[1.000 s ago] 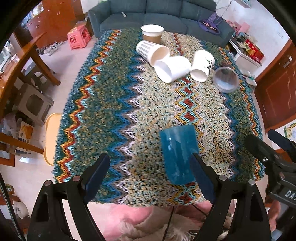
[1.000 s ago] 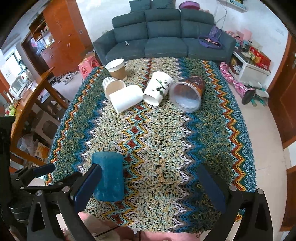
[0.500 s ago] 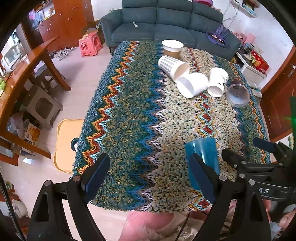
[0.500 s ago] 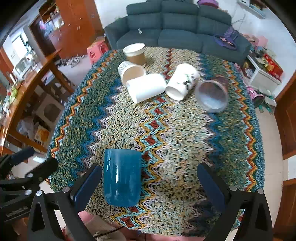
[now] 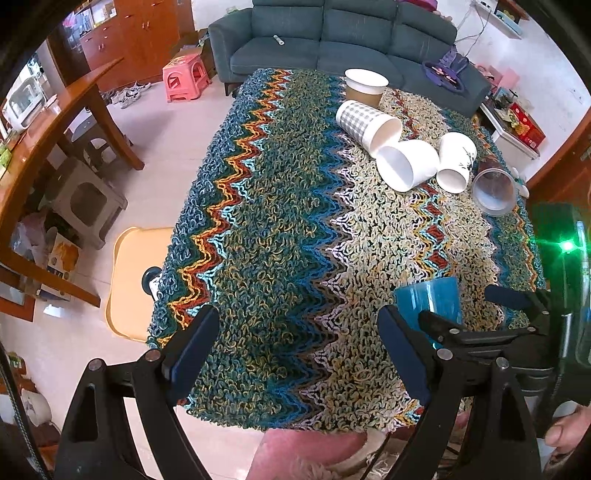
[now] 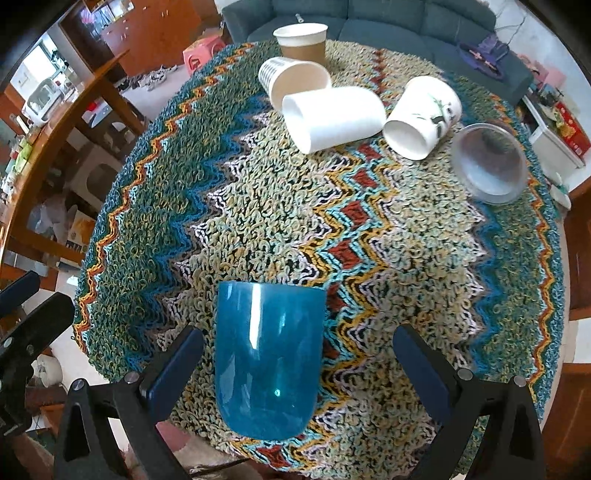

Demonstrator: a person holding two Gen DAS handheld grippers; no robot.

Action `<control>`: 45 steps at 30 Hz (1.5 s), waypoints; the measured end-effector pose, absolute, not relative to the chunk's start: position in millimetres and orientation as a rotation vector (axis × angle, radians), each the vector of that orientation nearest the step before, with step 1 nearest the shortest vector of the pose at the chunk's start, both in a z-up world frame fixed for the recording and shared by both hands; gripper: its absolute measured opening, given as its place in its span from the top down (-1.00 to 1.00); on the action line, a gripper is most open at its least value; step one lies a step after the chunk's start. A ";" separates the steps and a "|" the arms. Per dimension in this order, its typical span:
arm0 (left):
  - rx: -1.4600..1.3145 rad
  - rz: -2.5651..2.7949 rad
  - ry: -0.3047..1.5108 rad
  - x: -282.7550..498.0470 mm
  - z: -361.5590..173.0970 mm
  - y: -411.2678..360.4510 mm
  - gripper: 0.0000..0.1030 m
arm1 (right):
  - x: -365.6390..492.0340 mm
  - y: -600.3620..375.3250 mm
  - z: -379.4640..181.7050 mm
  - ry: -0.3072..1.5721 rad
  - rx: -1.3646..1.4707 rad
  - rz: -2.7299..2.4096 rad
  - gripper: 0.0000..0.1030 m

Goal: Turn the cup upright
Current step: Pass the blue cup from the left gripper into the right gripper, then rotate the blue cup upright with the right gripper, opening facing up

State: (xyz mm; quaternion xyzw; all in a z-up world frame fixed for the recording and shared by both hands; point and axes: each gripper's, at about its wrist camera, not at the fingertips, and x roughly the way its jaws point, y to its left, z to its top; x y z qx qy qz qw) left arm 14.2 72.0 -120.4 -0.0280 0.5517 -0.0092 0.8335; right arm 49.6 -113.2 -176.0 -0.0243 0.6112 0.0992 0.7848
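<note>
- Blue cup [image 6: 269, 363] is lying on its side on the zigzag knitted cloth [image 6: 388, 236], near the table's near edge.
- Its long axis is running roughly away from me toward the sofa [image 5: 332, 33]: the rounded closed base is pointing back at me, and the straight mouth edge is facing the far cups.
- I am holding my right gripper [image 6: 297, 365] with its jaws spread wide, hovering low over the cup; the cup is sitting between the two pads, closer to the left pad [image 6: 173, 369], and I cannot tell whether that pad is touching it.
- The right pad [image 6: 421, 369] is standing well apart from the cup.
- I am holding my left gripper [image 5: 295, 354] with jaws wide too, gripping nothing, over bare cloth to the left of the cup.
- From the left wrist view the cup [image 5: 430, 302] is showing just beyond my right-hand pad, partly hidden by the right gripper's black frame.
- At the far end, a brown paper cup [image 6: 301, 40] is standing upright.
- Beside it a checked cup [image 6: 291, 79], a plain white cup [image 6: 332, 116] and a white cup with a leaf print [image 6: 424, 114] are lying tipped over, close together.
- A clear container [image 6: 489, 162] is lying on its side to their right, its mouth turned toward me.
</note>
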 end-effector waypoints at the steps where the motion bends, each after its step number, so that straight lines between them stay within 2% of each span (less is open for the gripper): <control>1: -0.058 -0.019 1.170 15.0 -121.0 71.7 -0.74 | 50.9 -112.4 -177.7 1.325 -0.054 0.215 -1.00; 11: -0.054 -0.025 1.188 22.4 -129.7 70.2 -0.74 | 58.9 -103.9 -195.2 1.396 -0.064 0.240 -0.99; 15: -0.053 -0.024 1.190 24.0 -130.4 69.4 -0.74 | 60.7 -102.0 -199.0 1.417 -0.064 0.250 -0.78; 19: -0.049 -0.022 1.197 25.6 -133.2 69.2 -0.74 | 64.4 -97.9 -208.2 1.450 -0.059 0.255 -0.71; 22: -0.048 -0.021 1.198 26.1 -134.1 69.3 -0.74 | 66.0 -97.2 -211.7 1.472 -0.026 0.285 -0.47; 29: -0.035 -0.023 1.194 27.0 -134.0 64.7 -0.74 | 66.6 -100.8 -207.0 1.473 0.032 0.344 -0.44; 33: -0.021 -0.032 1.198 27.4 -134.3 57.2 -0.74 | 67.3 -125.4 -192.0 1.402 0.088 0.325 -0.44; 45: 0.026 -0.060 1.207 26.2 -136.8 31.4 -0.74 | 56.5 -188.1 -167.6 0.953 0.042 0.058 -0.43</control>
